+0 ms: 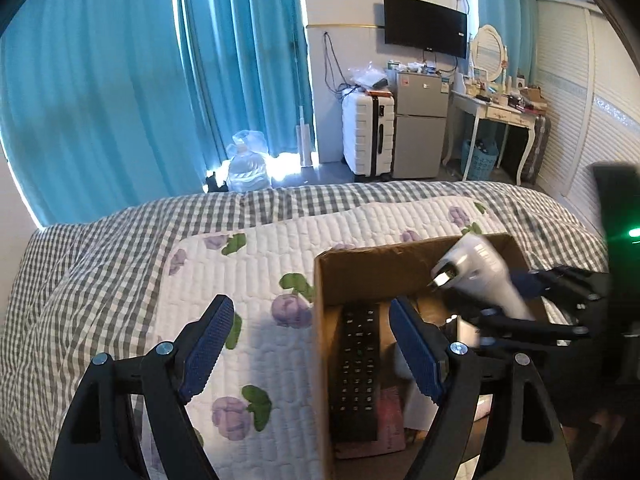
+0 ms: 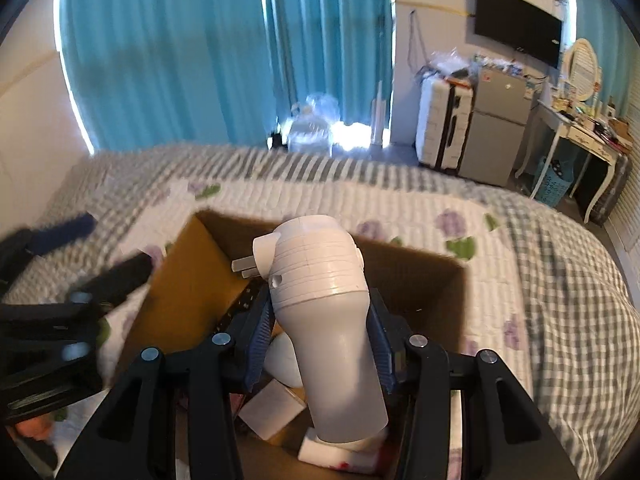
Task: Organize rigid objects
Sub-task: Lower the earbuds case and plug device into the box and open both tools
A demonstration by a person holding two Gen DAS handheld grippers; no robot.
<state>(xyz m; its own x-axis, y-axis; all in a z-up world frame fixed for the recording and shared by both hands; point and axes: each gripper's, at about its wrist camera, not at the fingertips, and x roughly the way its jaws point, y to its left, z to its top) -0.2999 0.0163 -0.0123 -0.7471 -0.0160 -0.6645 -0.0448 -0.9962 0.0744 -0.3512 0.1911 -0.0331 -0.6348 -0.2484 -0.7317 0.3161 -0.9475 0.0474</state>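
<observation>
An open cardboard box sits on the bed; it also shows in the right wrist view. Inside lie a black remote, a pink item and white items. My right gripper is shut on a white-and-grey plug-in device with metal prongs and holds it over the box. In the left wrist view that device is blurred above the box, with the right gripper coming in from the right. My left gripper is open and empty, its jaws astride the box's left wall.
The bed has a white quilted floral cover over a grey checked sheet. Beyond the bed are teal curtains, a white suitcase, a small fridge, a dressing table and a wall TV.
</observation>
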